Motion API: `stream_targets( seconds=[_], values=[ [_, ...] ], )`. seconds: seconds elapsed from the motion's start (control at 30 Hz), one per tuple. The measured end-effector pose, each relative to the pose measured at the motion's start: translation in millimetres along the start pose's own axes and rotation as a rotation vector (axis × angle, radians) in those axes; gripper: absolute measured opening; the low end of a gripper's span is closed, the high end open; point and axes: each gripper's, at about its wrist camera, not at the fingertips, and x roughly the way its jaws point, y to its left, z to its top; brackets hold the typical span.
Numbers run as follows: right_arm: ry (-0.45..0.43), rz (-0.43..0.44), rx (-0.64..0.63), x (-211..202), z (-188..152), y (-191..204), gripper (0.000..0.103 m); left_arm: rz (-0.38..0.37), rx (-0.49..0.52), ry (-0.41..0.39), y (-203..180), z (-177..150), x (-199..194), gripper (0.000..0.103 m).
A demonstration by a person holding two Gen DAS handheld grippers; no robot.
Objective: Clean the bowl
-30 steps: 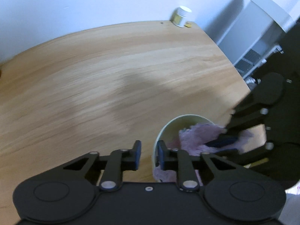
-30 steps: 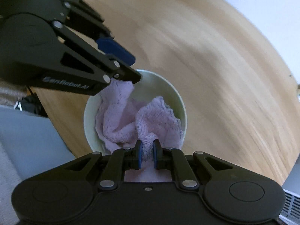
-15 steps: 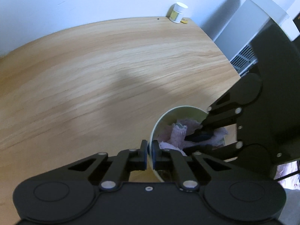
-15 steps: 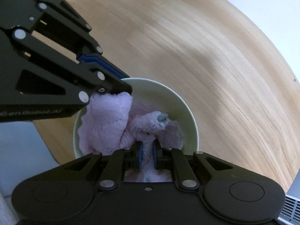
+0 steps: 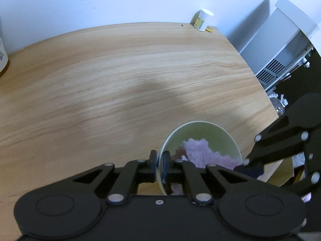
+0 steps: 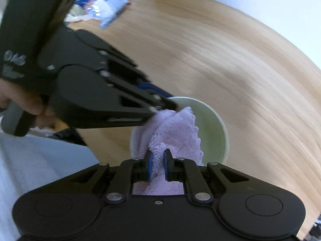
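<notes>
1. Broadly, a light wooden table fills both wrist views.
2. The left gripper is clamped on the near rim of the bowl, one finger outside the wall and one inside.
3. The right gripper pinches a fold of the cloth, its jaws nearly together.
4. The pale green bowl sits near the table's right edge.
5. A fluffy lilac cloth is bunched inside the bowl.
6. A small white-capped jar stands at the far corner by the wall.
</notes>
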Motion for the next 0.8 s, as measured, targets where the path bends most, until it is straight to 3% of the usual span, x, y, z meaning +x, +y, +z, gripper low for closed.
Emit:
stream_targets(
  seconds=[0.27, 0.5, 0.7, 0.8],
  values=[
    [-0.019, 0.006, -0.076, 39.9, 1.8, 15.0, 0.013, 0.005, -0.029, -0.021, 2.1, -3.4, -0.9, 0.007],
    [-0.004, -0.088, -0.153, 64.1, -3.1, 32.5, 0.013, 0.004, -0.048, -0.019, 5.9, -7.4, -3.9, 0.007],
    [0.006, -0.21, -0.099, 67.6, -2.9, 34.5, 0.013, -0.006, -0.048, -0.015, 6.9, -11.0, -5.2, 0.004],
    [-0.038, -0.157, -0.031, 51.6, -3.5, 26.4, 0.013, -0.005, -0.052, -0.017, 7.5, -11.8, -5.5, 0.004]
  ],
)
